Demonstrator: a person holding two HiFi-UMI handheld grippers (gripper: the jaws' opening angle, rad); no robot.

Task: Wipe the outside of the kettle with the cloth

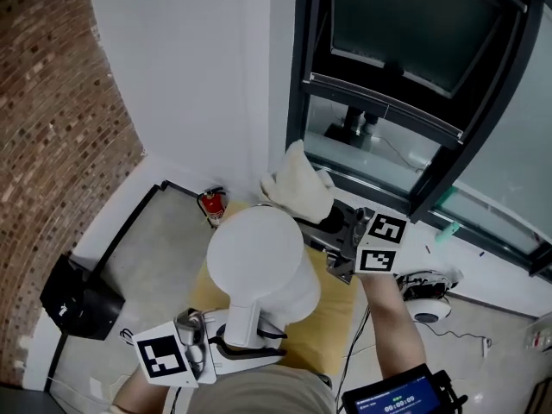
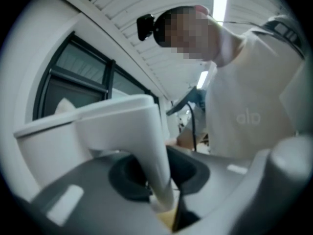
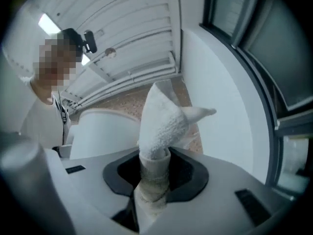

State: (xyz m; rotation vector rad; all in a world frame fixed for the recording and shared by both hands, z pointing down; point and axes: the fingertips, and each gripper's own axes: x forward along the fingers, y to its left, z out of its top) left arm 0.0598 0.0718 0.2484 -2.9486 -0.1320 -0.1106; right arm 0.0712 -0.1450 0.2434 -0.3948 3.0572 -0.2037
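We hold our left tongs [image 1: 226, 345] level at the near left corner of the worktop [image 1: 338, 322], pointing inward, the jaws pinched on the kettle handle [image 2: 149, 136]. Only a little of our left forearm [image 1: 129, 395] shows at the bottom of the head view. Our right forearm [image 1: 390, 317] reaches forward along the worktop's right edge. It carries the right tongs [image 3: 154, 180] level toward the far right corner, and their jaws are clamped tight on the bunched cloth [image 3: 161, 121].
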